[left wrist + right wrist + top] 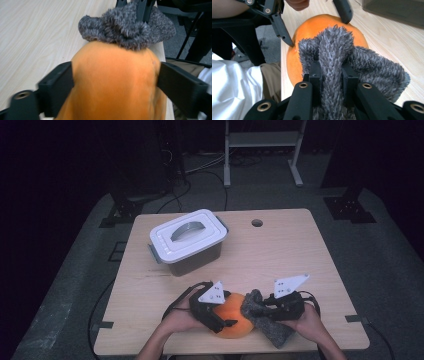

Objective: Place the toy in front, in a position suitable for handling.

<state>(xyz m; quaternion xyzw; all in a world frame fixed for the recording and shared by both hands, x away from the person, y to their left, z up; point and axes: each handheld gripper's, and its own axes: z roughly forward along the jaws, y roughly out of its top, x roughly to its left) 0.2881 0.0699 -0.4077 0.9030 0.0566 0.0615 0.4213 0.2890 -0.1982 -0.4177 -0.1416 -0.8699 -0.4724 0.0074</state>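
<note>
A round orange ball (235, 325) rests near the table's front edge. My left gripper (231, 309) is shut on it, with its black jaws pressing both flanks of the ball (112, 82). A grey fuzzy cloth (272, 330) lies against the ball's right side. My right gripper (257, 307) is shut on that cloth, and a fold of it is pinched between the jaws (330, 72). The rest of the cloth (372, 67) drapes onto the table, and its bunched end (125, 27) touches the top of the ball (312, 27). The left gripper's fingertips (289, 42) grip the ball's far side.
A box with a white lid and grey handle (187, 240) stands at the back left of the wooden table (280, 255). A round hole (257, 223) is near the far edge. A white frame (262, 140) stands on the floor beyond.
</note>
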